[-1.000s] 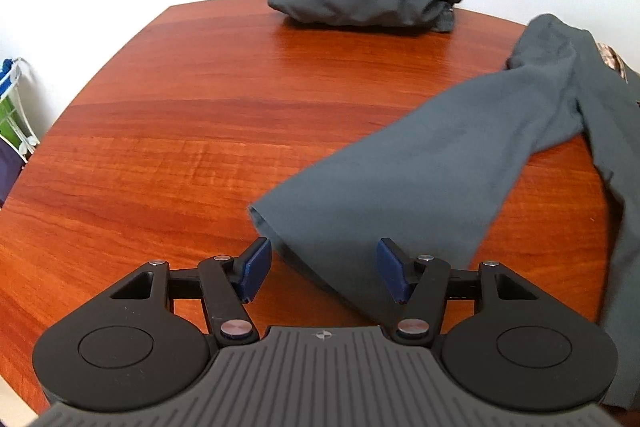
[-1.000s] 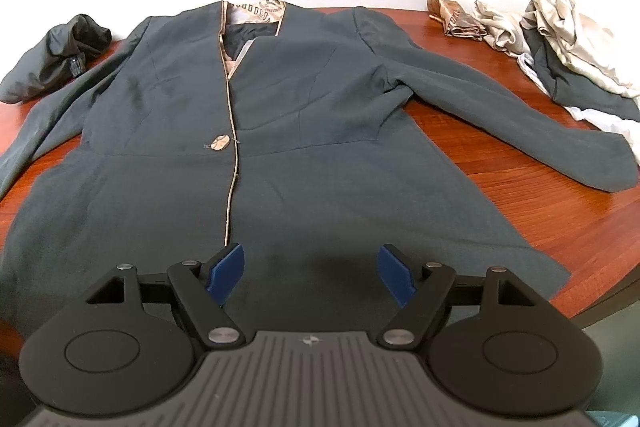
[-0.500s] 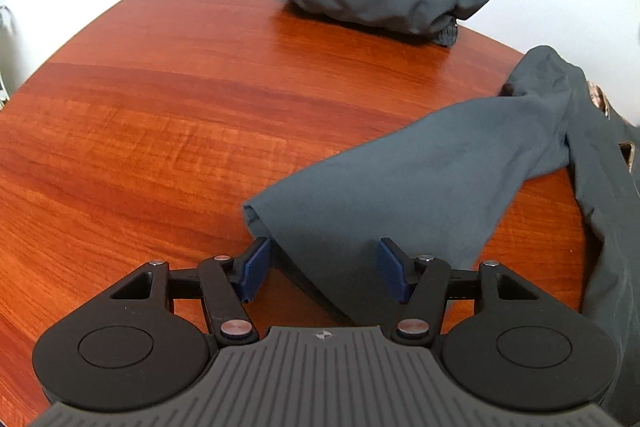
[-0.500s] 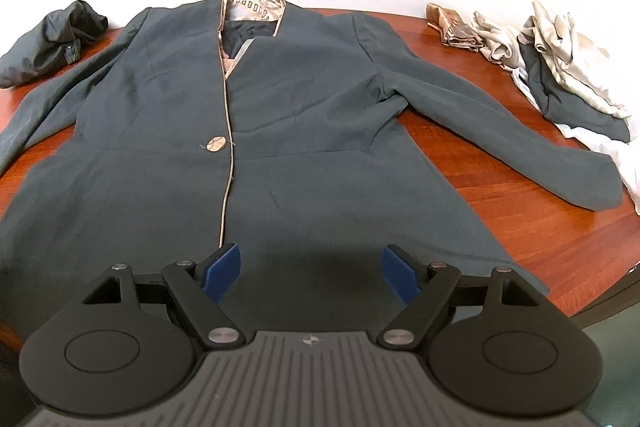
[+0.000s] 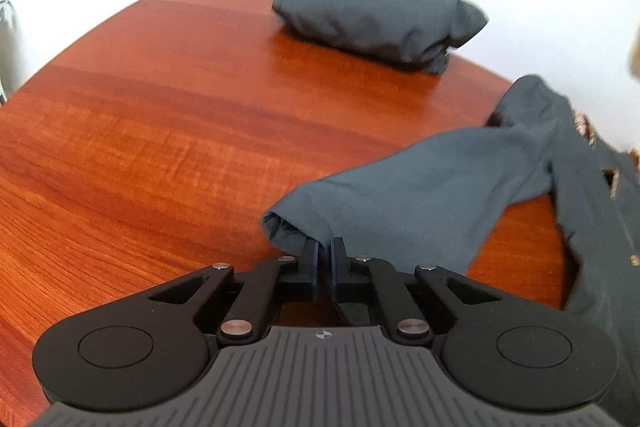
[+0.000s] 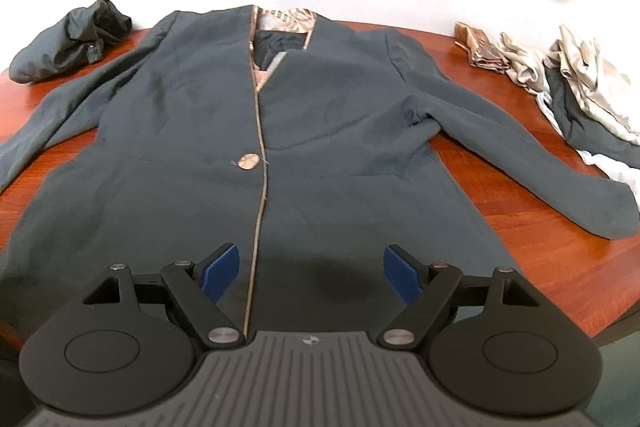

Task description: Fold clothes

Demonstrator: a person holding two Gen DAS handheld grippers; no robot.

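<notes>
Wooden table [image 6: 560,255]: red-brown, bearing all items.
Jacket [image 6: 320,131]: dark grey, spread flat face-up, one button [image 6: 247,161] at front.
Folded dark bundle [image 5: 380,21]: far edge.
Crumpled pale garments [image 6: 580,75]: far right.
Left gripper [image 5: 324,251]: clamped on sleeve cuff [image 5: 288,227].
Right gripper [image 6: 311,267]: fingers apart above jacket hem.

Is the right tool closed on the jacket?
No, the right tool is open, with its two blue fingers wide apart above the jacket and holding no cloth.
</notes>
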